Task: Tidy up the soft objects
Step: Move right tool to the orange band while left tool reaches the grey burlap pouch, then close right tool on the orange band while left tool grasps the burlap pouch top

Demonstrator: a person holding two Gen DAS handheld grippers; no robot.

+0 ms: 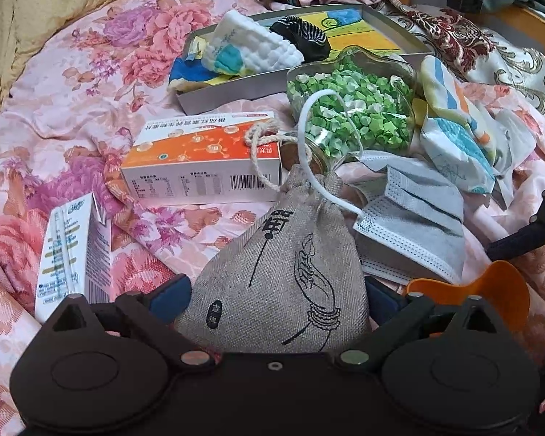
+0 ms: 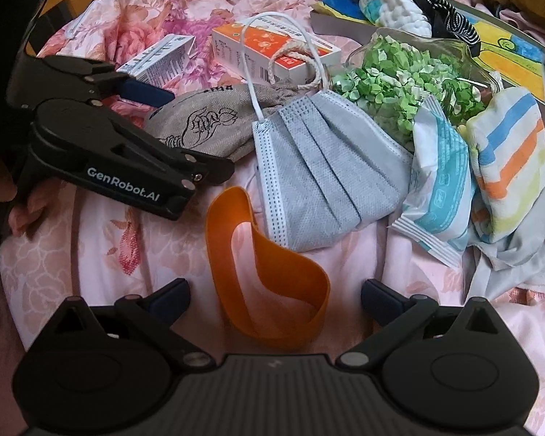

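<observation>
A beige burlap drawstring pouch (image 1: pixel 283 265) printed with a hand drawing lies on the floral bedspread. My left gripper (image 1: pixel 276 298) straddles it, jaws wide, blue pads at its two sides without squeezing it. From the right wrist view, the same left gripper (image 2: pixel 189 130) is seen side-on over the pouch (image 2: pixel 200 127). A limp orange elastic band (image 2: pixel 265 272) lies between the open fingers of my right gripper (image 2: pixel 276 298), untouched. A grey-blue face mask (image 2: pixel 319 181) lies just beyond the band, its ear loop draped over the pouch.
A metal tray (image 1: pixel 232 92) at the back holds a white quilted cloth (image 1: pixel 250 47) and a black striped sock (image 1: pixel 301 36). A glass jar of green paper stars (image 1: pixel 352 109), an orange box (image 1: pixel 203 156), a small carton (image 1: pixel 72 250), a wipes packet (image 2: pixel 439 189) and striped cloth (image 2: pixel 508 167) crowd around.
</observation>
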